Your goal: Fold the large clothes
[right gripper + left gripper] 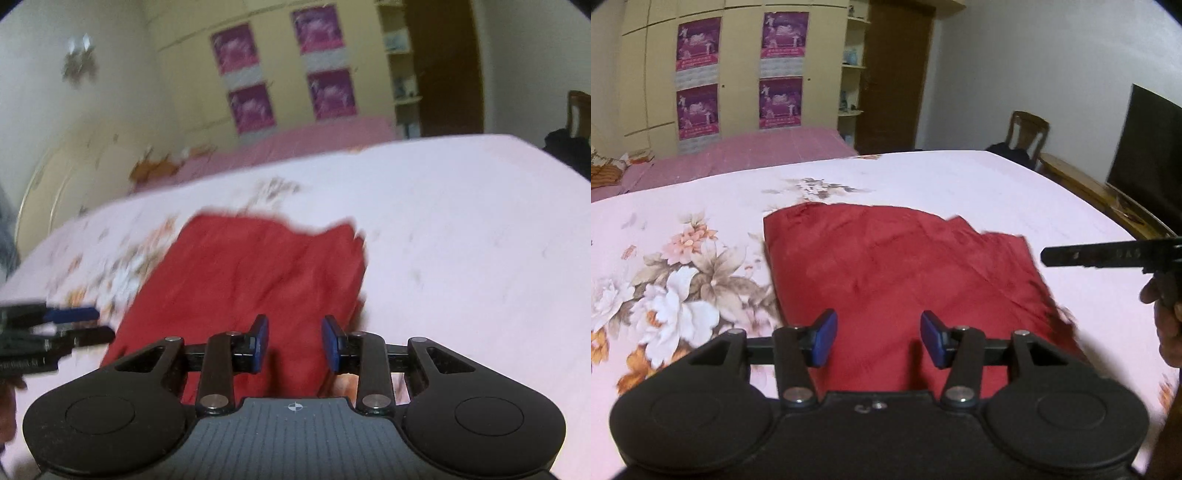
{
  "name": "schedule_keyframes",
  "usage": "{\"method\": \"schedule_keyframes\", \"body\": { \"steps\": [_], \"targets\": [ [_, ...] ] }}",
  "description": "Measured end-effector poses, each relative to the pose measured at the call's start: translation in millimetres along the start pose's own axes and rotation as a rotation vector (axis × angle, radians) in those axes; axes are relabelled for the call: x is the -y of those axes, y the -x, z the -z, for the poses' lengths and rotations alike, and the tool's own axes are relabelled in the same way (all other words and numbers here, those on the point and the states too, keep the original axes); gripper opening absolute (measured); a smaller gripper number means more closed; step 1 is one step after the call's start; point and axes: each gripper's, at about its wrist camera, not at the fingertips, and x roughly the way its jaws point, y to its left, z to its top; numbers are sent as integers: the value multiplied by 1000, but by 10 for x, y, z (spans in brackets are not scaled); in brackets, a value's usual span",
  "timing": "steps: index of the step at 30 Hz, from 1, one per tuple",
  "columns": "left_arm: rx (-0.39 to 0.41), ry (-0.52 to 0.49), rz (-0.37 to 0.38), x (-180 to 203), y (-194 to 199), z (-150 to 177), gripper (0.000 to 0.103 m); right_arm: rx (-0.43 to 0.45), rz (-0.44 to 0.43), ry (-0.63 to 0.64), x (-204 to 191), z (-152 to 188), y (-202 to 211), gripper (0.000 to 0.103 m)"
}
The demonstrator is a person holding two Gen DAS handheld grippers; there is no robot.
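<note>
Dark red folded cloth garment (897, 266) lies flat on the bed with the pale pink floral-print sheet (701, 266), roughly mid-bed, near edge closest to the cameras; far edge is uneven, stepped at the right corner. Left gripper with black body and blue pads (878, 338) hangs just above the near edge of the red garment, jaws partly apart, nothing between the pads, not gripping. Right gripper, same black build with blue pads (294, 343), sits over the garment's near right part, jaws partly apart with a narrower gap, nothing clamped; red fabric visible below through the gap, contact cannot be told because of blur. In the left wrist view the right gripper (1108, 254) pokes in from the right edge, held by a hand (1167, 321), over bare sheet just beside the garment's right side. In the right wrist view the left gripper (70, 325) enters from the left, beside the garment's left edge. Containers: open wall shelves (854, 66) beside a brown wooden door (897, 77) hold small items, too small to identify. Around: cream wardrobe with four purple posters (738, 74), second bed with pink striped cover (757, 155), wooden chair (1028, 133) with something dark on it, dark flat TV screen (1145, 147) on a low wooden bench. Nothing lies on the garment.
</note>
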Motion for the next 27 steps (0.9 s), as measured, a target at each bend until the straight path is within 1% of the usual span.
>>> {"method": "schedule_keyframes", "body": {
  "steps": [2,3,4,5,8,11,13,16,17,18,19,20,21,22,23,24,25,27],
  "targets": [
    [-15,52,3,-64,-176,-44,49,15,-8,-11,68,-86,-158,31],
    [-31,81,4,-100,-261,-46,49,15,-13,-10,98,-112,-244,16],
    [-44,101,-1,-125,-334,-29,50,-3,-20,-6,125,-123,-345,10],
    [-49,120,-4,-152,-384,-2,51,-22,-19,-2,152,-122,-428,6],
    [-64,150,-21,-194,-470,29,51,-76,-18,8,252,-42,-649,6],
    [-73,149,-34,-167,-507,43,51,-127,-22,-13,351,91,-848,5],
    [-79,145,-44,-153,-534,35,51,-133,-31,-44,425,137,-910,4],
    [-95,145,-55,-131,-477,-12,50,-146,-48,-67,464,111,-880,4],
    [-90,154,-45,-147,-417,-46,64,-151,-55,-89,485,61,-805,5],
    [-63,166,-31,-163,-311,-64,79,-140,-69,-122,533,19,-698,11],
    [-23,175,-35,-178,-209,-64,102,-114,-76,-159,577,-15,-579,26],
    [7,182,-39,-202,-139,-61,103,-84,-83,-191,632,-21,-488,70],
    [-8,197,-31,-247,-139,-73,102,-60,-103,-227,713,-15,-415,76],
    [-27,227,-19,-304,-170,-79,99,-81,-113,-272,798,-19,-414,76],
    [-43,270,-2,-379,-220,-69,94,-102,-133,-322,877,-15,-443,74],
    [-59,310,15,-445,-276,-55,92,-119,-161,-363,940,-9,-481,66],
    [-81,353,32,-516,-348,-33,89,-139,-186,-402,995,-1,-531,62],
    [-124,438,66,-639,-478,45,87,-159,-218,-452,1067,23,-607,61]
  ]
}}
